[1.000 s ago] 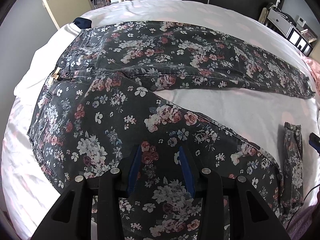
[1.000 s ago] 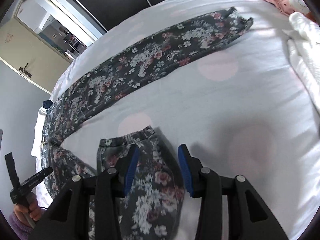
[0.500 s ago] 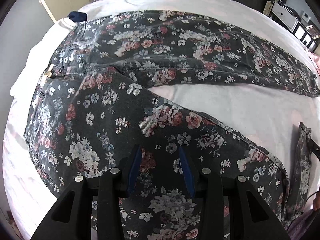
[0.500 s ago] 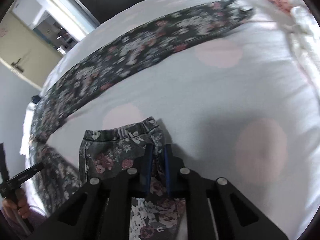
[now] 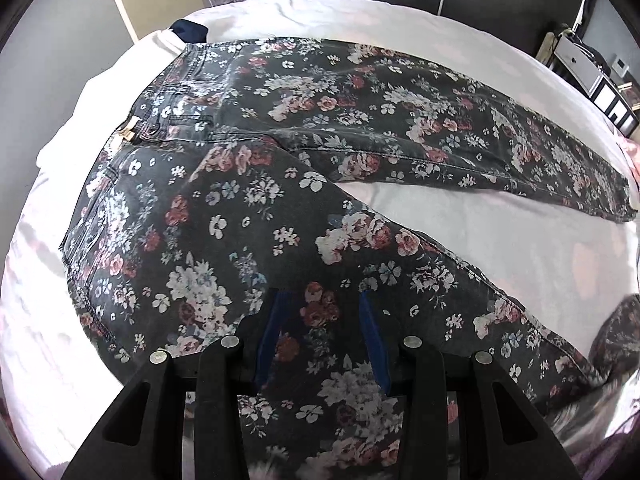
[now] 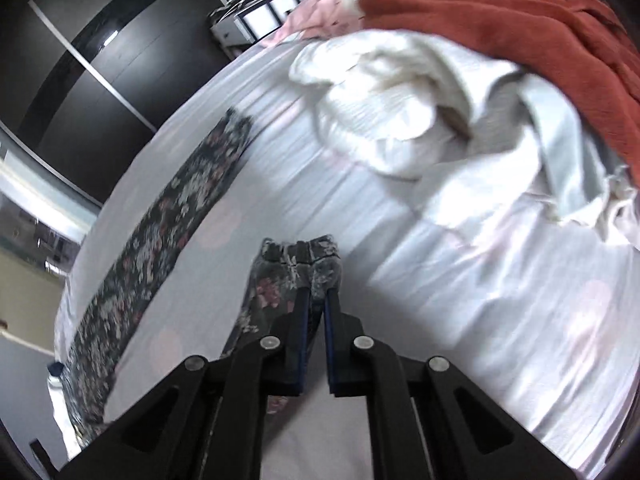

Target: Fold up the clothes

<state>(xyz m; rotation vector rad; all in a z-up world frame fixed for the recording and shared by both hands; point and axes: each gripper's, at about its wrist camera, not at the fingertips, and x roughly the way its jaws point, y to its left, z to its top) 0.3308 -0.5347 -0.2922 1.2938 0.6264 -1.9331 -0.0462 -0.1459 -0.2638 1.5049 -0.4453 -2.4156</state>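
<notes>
White bedding (image 5: 500,240) covered the bed, and the floral trousers (image 5: 248,216) lay spread across it, waistband toward the door, one leg stretched along the far side and the near leg running under the left gripper (image 5: 324,332). A heap of white and rust-red laundry (image 6: 440,120) sat at the far right edge. The left gripper's fingers stood moderately apart above the near thigh, gripping nothing that I could see. The right gripper (image 6: 316,300) was closing narrowly on the near leg's hem (image 6: 300,256), the cloth pinched between its pads. Judging by this, the first fold was under way: the hem would next need carrying up toward the waistband while the left steadied the thigh. A second ago the right fingers stood wide over a flat hem; since then they had clamped, lifted and swung it toward the laundry heap.
</notes>
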